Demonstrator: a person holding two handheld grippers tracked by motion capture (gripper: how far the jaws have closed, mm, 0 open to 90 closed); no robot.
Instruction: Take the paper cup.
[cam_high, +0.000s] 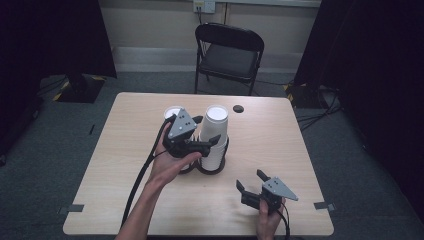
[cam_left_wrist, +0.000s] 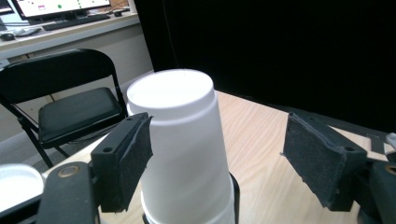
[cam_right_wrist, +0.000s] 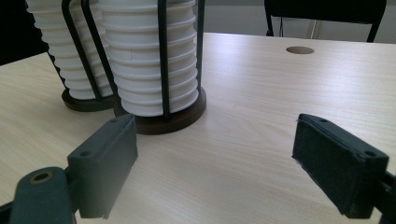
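Left gripper (cam_high: 212, 141) raised at mid-table, fingers (cam_left_wrist: 122, 161) spread, one pad touching the top cup (cam_left_wrist: 180, 140) of the right-hand stack in its black wire holder (cam_high: 212, 167). Second stack (cam_high: 173, 112) just behind. Bare table (cam_high: 280, 145) rightward. Right gripper (cam_high: 250, 181) near the front edge, fingers spread, nothing between.

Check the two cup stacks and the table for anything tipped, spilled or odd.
Nothing stands out. Both stacks of white cups stand upright in their black wire holders, side by side on the table, with no spill or damage visible.
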